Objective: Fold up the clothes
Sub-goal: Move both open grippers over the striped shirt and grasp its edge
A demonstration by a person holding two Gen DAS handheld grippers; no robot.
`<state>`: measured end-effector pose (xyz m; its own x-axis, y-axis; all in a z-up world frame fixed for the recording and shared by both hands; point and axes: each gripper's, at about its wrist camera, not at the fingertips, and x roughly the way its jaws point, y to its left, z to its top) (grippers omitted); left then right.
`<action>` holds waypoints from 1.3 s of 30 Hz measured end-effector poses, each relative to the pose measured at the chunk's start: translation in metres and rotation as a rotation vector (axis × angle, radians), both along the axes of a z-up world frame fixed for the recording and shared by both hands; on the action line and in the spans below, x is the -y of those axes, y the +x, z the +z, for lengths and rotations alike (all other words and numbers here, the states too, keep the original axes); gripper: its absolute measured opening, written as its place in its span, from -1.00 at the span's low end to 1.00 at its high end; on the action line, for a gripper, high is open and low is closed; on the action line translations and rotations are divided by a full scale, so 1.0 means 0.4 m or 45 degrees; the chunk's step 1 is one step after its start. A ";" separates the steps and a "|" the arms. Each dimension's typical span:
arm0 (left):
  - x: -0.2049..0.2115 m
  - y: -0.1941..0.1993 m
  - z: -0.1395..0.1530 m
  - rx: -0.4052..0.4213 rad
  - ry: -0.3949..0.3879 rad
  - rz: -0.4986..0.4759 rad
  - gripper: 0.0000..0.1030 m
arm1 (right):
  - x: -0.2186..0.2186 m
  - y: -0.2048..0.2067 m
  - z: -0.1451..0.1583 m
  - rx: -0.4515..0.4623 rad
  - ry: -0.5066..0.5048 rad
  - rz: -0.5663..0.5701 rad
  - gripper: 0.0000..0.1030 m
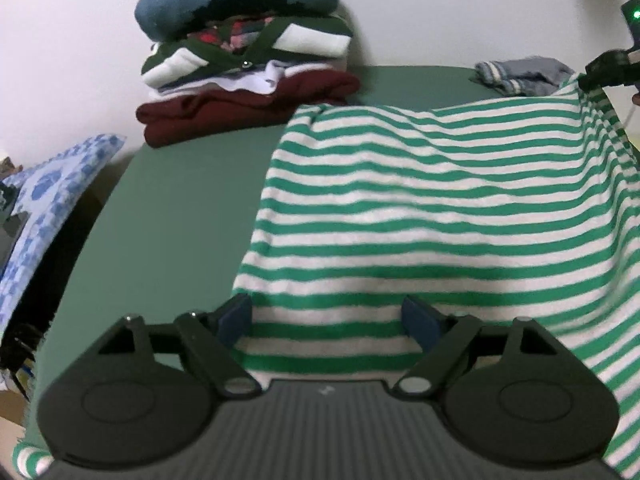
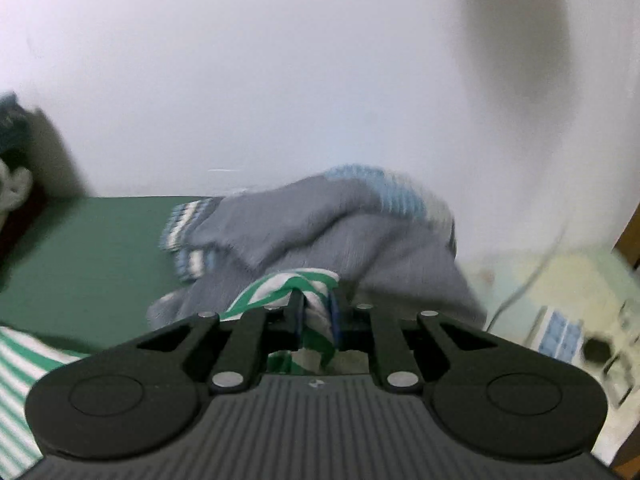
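Observation:
A green-and-white striped shirt (image 1: 400, 200) lies spread over the green table (image 1: 172, 220). Its far right corner is lifted. My left gripper (image 1: 328, 312) stands open over the shirt's near edge; the cloth lies between its blue pads (image 1: 236, 316), which do not press on it. In the left wrist view my right gripper (image 1: 604, 68) holds up the far corner. In the right wrist view the right gripper (image 2: 316, 300) is shut on a bunched fold of the striped shirt (image 2: 280, 288).
A stack of folded clothes (image 1: 248, 60) stands at the table's far left by the white wall. A crumpled grey garment (image 2: 320, 220) with blue-striped cuffs lies just beyond the right gripper. A blue-patterned cloth (image 1: 52, 184) hangs off the table's left side.

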<state>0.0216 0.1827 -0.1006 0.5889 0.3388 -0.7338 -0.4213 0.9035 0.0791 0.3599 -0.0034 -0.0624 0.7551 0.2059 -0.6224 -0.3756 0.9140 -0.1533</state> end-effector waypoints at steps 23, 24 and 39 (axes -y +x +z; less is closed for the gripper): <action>-0.255 0.325 0.067 0.066 -0.061 0.054 0.78 | 0.166 0.020 -0.032 -0.351 0.433 -0.059 0.37; -0.260 0.349 0.060 0.053 -0.076 0.044 0.75 | 0.152 0.017 -0.035 -0.358 0.426 -0.042 0.36; -0.205 0.326 0.162 0.226 0.002 0.054 -0.81 | 0.090 -0.052 0.073 -0.208 0.410 0.146 -0.82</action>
